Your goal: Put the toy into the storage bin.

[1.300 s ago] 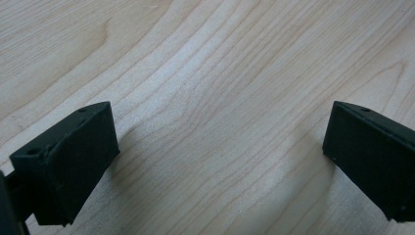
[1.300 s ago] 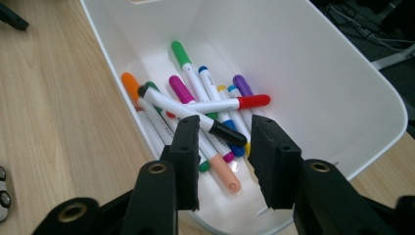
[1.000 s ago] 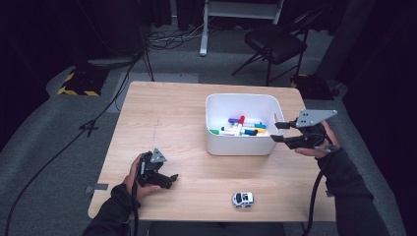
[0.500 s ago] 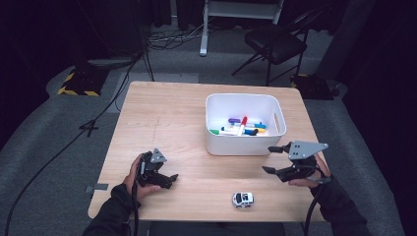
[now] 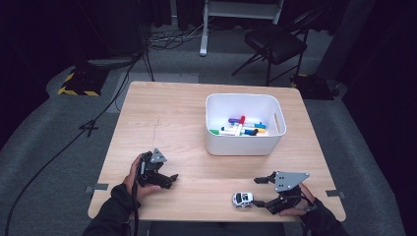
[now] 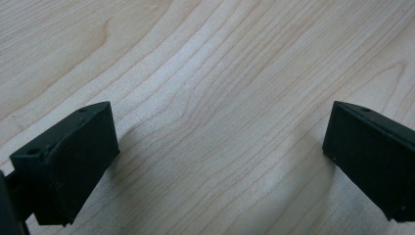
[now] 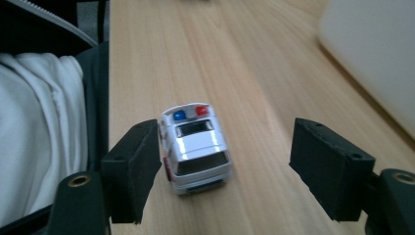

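Reaching in low over the near edge of the pale wooden table (image 5: 177,118), the right gripper (image 5: 259,191) lies almost level in the person's right hand (image 5: 300,209), its grey three-cornered plate facing up and its black jaws pointing toward the table's left side. Its jaws have just been opening and now stand wide apart. The small white toy police car (image 5: 242,199) with a blue and a red roof light sits on the wood between them near the table's front edge. In the right gripper view the toy car (image 7: 195,147) stands on its wheels with its rear toward the camera; one pad is just beside its flank, perhaps brushing it, while the other pad is well apart from it, so nothing is clamped. No writing can be read on the car.

The left gripper (image 5: 169,179) rests at the near left of the table in the person's left hand (image 5: 135,179), the dark-sleeved forearm coming up from the bottom edge, the jaws pointing toward the middle of the table. In the left gripper view its jaws stand wide over bare wood grain with nothing between them.

Farther back stands a white rectangular plastic bin (image 5: 244,145) holding coloured marker pens (image 5: 241,127); their labels are too small to read.
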The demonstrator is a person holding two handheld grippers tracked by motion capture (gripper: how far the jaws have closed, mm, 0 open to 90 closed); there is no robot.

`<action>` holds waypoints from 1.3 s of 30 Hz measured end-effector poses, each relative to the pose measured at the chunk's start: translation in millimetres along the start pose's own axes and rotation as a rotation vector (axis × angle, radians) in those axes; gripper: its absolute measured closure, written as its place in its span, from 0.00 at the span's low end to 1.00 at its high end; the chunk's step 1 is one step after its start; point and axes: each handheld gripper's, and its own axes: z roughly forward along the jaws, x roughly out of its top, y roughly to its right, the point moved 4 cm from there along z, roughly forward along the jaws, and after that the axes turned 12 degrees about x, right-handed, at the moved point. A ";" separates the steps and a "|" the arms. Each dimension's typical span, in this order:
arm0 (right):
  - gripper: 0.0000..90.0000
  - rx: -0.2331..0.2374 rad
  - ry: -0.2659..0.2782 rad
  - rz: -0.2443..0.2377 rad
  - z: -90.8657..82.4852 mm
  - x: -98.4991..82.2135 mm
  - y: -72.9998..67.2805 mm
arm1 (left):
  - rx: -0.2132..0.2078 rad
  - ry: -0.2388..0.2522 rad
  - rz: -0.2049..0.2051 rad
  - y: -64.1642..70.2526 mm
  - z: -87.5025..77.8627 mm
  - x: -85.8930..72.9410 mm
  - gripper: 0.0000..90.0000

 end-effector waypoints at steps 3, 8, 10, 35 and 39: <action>0.30 0.027 -0.005 0.005 10.4 -3.6 -3.1 | 0.000 0.000 0.000 0.0 0.0 0.0 0.00; 0.31 0.043 -0.041 0.006 25.2 -11.4 -0.6 | 0.000 0.000 0.000 0.0 0.0 0.0 0.00; 0.31 0.043 -0.039 0.023 29.7 -12.4 -0.4 | 0.000 0.000 0.001 -0.1 0.0 0.0 0.00; 0.53 0.055 -0.077 -0.007 34.7 -17.0 2.2 | 0.000 0.001 -0.001 0.1 0.0 0.0 0.00; 0.53 0.056 -0.066 0.013 31.5 -16.5 0.4 | 0.000 0.000 0.000 0.0 0.0 0.0 0.00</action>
